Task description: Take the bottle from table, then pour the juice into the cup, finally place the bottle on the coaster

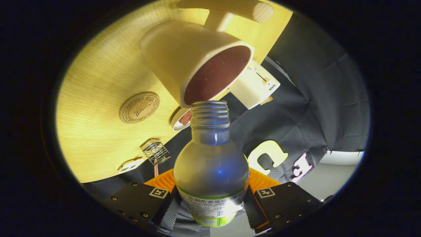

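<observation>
- Gripper (210, 210), bottom centre of the frame: both fingers press against the sides of the bottle (211, 168) at its labelled lower body; the claw is closed on it
- Bottle, centre of the frame: clear plastic, cap off, threaded neck pointing away from the fingers; its open mouth sits just below the rim of the cup (197, 62), close to it; contact cannot be confirmed
- Cup, upper centre: pale, with dark reddish content visible up to near the rim; it stands on the wooden table (95, 138)
- Coaster (139, 107), centre left: round cork disc lying flat on the table, to the left of the cup and apart from it
- Small white dish (182, 119), just left of the bottle neck, holds something reddish
- Small wire object (156, 152), lower left near the table edge
- White boxy appliance (255, 86), right of the cup, at the table's far edge
- Pale wooden stand (227, 11), top of the frame, beyond the cup
</observation>
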The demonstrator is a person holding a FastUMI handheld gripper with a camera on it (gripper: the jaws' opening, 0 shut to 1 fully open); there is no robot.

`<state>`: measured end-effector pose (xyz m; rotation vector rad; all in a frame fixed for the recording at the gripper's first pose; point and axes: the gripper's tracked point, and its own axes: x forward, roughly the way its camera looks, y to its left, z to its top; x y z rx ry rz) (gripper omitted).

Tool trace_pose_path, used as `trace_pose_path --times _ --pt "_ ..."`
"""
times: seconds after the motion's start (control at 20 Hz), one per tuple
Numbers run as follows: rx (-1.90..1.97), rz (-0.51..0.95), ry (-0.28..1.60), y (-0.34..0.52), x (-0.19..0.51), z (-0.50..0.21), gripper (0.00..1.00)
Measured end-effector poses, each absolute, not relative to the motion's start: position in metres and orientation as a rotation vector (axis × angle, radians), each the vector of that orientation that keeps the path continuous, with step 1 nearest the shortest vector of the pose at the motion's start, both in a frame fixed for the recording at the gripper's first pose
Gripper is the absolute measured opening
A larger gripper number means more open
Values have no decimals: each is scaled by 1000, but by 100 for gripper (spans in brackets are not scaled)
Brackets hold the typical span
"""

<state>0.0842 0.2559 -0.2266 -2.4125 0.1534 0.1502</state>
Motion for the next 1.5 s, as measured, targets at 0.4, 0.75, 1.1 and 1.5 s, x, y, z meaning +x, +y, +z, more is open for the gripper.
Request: trace_pose_path --times 0.4,0.75,1.1,1.5 --pt "-2376 148 160 253 84 -229 81" --pt "-2317 131 121 247 86 -226 82" --pt "-2165 117 80 238 86 -228 81" --pt "-1916 73 46 222 86 -238 81"
